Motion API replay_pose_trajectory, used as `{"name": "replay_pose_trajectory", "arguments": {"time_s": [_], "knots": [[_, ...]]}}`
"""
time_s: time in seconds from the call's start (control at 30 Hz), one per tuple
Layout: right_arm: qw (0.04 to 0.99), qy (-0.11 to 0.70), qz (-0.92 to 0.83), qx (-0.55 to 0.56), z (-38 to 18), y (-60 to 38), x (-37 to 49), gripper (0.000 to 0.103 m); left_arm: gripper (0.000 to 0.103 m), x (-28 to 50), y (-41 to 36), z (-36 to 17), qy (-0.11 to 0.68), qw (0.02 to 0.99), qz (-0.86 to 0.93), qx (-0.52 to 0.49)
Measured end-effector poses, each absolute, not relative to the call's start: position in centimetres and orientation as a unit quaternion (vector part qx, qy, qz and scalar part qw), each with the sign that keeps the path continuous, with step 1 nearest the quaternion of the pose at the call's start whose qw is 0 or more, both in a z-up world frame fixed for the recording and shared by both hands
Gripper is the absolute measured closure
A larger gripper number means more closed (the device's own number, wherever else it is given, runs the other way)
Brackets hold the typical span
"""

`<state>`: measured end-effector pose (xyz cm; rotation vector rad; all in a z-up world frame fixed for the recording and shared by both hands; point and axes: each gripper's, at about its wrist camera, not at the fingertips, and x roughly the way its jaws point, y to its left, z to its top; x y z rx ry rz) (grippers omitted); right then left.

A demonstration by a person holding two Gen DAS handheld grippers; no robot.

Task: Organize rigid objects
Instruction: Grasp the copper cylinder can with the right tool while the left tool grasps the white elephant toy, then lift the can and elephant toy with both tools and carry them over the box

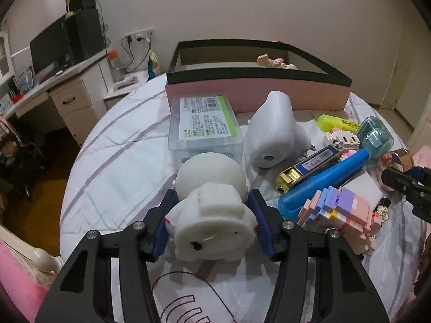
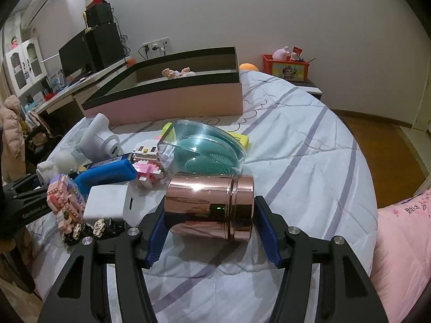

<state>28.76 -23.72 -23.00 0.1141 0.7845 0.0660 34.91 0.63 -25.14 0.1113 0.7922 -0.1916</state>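
Fingers on your left gripper (image 1: pixel 212 224) are clamped on the white figurine (image 1: pixel 212 210), blue pads pressed against both of its flanks low in the left wrist frame, its round head pointing up the frame. Your right gripper (image 2: pixel 208 224) has its fingers closed on the rose-gold tin (image 2: pixel 210 204), which lies on its side across the lower centre of the right wrist frame, one pad at each end.

Both objects sit on the bed (image 1: pixel 121 167), a white quilt with lilac stripes. Straight up the frame from the figurine you have a clear plastic case (image 1: pixel 204 126) with a green-edged label, almost touching its head; to the right of that stands a white foam piece (image 1: pixel 277 132). Right of your left gripper the pile is tight: a blue stapler (image 1: pixel 323 183), a pink brick model (image 1: pixel 342 212) just beside the right finger, a teal brush in a clear case (image 1: pixel 377 140) and a yellow highlighter (image 1: pixel 336 123). The left half of that frame is bare quilt as far as the bed's curved edge, where it drops to wooden floor.

In the right wrist frame the brush case (image 2: pixel 202 148) sits directly above the tin, nearly touching it. A white block (image 2: pixel 107 202) and black flower clips (image 2: pixel 91 228) crowd the left finger. To the right, the quilt lies open up to a pink blanket (image 2: pixel 404 242).

The pink box (image 1: pixel 256 91), black-rimmed and open-topped, stands at the far side of the bed across the upper centre, with a small doll (image 1: pixel 272 60) inside.
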Motion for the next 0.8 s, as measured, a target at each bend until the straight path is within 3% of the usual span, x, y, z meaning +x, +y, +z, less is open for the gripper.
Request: {"name": "replay_pose_trajectory", "arguments": {"time_s": [0.4,0.8], "knots": [[0.928,0.370,0.025,0.039,-22.5,-23.0,28.2,0.044,0.048,32.3,1.2,-23.4,0.365,0.926,-0.089,0.040],[0.954,0.285,0.087,0.024,-16.3,-18.6,23.6,0.044,0.048,27.9,0.7,-18.5,0.302,0.948,-0.095,0.021]]}}
